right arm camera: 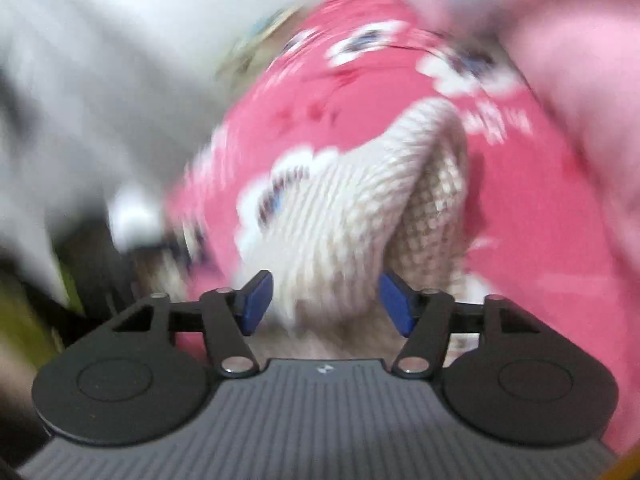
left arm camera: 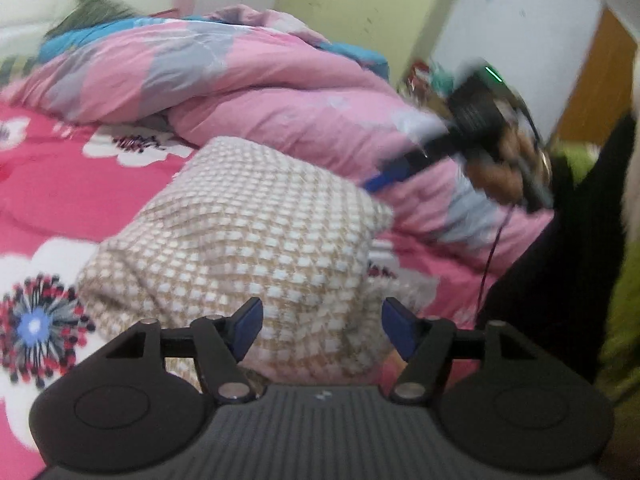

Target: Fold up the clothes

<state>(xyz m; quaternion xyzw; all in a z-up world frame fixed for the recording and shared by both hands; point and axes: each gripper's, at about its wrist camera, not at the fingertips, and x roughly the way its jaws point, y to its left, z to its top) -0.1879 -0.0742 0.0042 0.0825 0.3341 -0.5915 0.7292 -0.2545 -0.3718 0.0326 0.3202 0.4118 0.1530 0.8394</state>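
**Both tongs open over a bunched knit on the bed**

On the left lay the hot-pink bedsheet with white and blue flowers [left arm camera: 60,200], flat and bare of other things, the widest open room for spreading cloth. The left gripper [left arm camera: 322,330] hovered low at the near edge of the beige-and-white checked knit garment [left arm camera: 248,240], its blue pads spread apart with the knit showing between them but no pad pressing on it. The garment sat in the middle of the bed as a rounded heap, not yet flat. Behind it rose the rumpled pink, grey and blue quilt [left arm camera: 224,80], closing off the far side.

To the right, the right gripper [right arm camera: 326,300] was blurred in the left wrist view, held in a hand [left arm camera: 500,164] above the garment's right edge. Its own camera showed the jaws apart over a ribbed cream fold of the same knit, nothing clamped.

The step in hand seemed to be taking fresh hold of the garment's edges. It would likely go best if each gripper pinched a single layer at a true corner or hem, not the bunched middle, then drew the cloth leftward onto the open sheet. The quilt behind and the dark clothing [left arm camera: 560,264] of the person at the right left little slack there.
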